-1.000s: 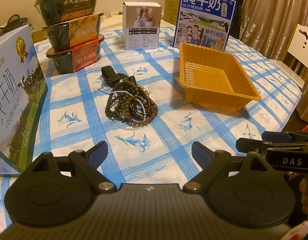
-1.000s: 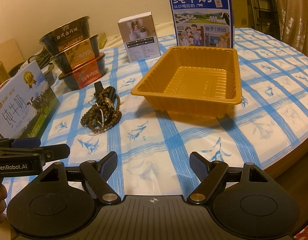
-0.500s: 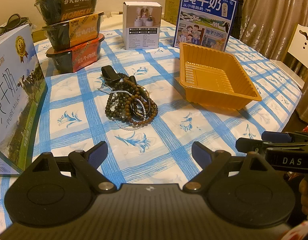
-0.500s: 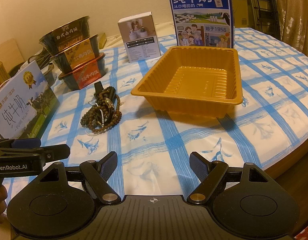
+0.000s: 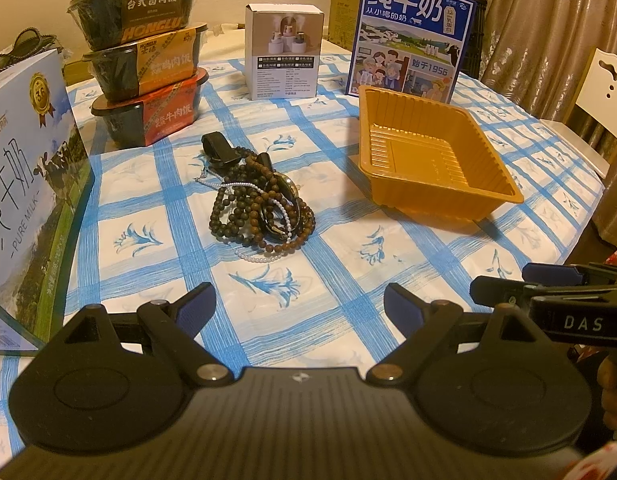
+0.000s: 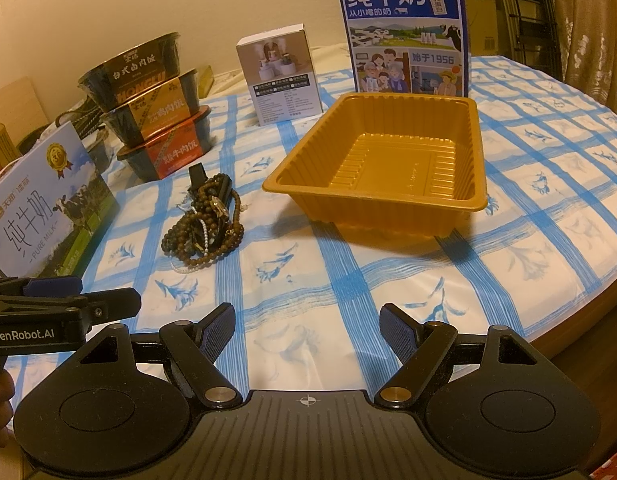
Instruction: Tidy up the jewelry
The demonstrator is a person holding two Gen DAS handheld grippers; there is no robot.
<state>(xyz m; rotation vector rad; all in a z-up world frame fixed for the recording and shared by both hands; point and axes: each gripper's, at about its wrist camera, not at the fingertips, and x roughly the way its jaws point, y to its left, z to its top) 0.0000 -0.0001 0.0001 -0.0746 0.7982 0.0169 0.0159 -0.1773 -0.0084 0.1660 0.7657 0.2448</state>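
1. The left gripper (image 5: 300, 308) hung low over the near part of the table, its jaws spread wide with nothing between them; the fingers (image 5: 196, 308) were matte black plastic with ribbed blue pads on their inner faces.
2. The right gripper (image 6: 307, 330) sat beside it, likewise gaping wide and empty, with the same black, wedge-shaped fingers (image 6: 216, 328) and blue ridged pads.
3. The jewelry pile (image 5: 260, 204) lay on the tablecloth (image 5: 148, 184) ahead of both grippers, well apart from them. It was a loose tangle of round, dark brown wooden beads, a thin strand of small white pearl-like beads, and a glossy black strap poking out at the far end.
4. The tray (image 6: 388, 160) stood to the right of the pile, near but not touching it. It was a rectangular, amber-coloured plastic tray with ribbed walls, a flat lip and a ridged floor, and it held nothing.
5. The tablecloth was white and slightly quilted, crossed by brushed blue stripes with blue flower prints in the squares.
6. Three stacked meal bowls (image 5: 144, 76), dark plastic with printed paper sleeves, stood behind the pile.
7. A small white carton (image 5: 284, 52) and a tall blue milk carton (image 5: 412, 36) stood upright at the back; the blue one rose just behind the tray.
8. A glossy milk box (image 5: 28, 184) leaned at the left edge.
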